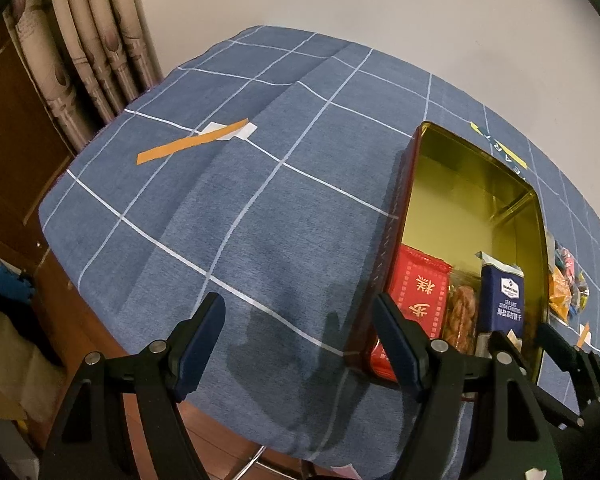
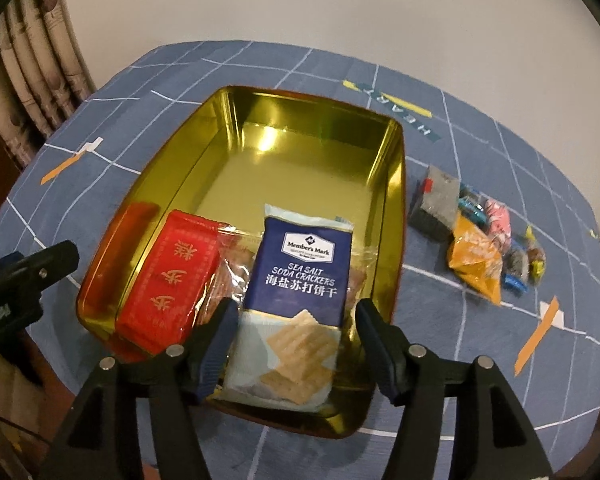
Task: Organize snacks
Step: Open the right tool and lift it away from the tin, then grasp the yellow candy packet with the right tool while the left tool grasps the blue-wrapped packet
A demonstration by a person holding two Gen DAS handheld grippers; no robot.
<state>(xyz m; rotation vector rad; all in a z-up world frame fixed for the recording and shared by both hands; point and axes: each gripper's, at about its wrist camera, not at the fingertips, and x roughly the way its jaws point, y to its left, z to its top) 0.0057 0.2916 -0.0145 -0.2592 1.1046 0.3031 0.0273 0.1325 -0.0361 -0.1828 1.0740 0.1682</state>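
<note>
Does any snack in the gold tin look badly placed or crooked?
Yes. The soda cracker pack does not lie flat: it sits tilted on the clear bag of snacks, beside the red pack in the gold tin. The right gripper stands open around it. Nothing looks spilled or torn.

The blue checked surface (image 2: 284, 64) carries a gold tin (image 2: 396, 184); loose snack packets (image 2: 476, 256) lie at three o'clock of it.
</note>
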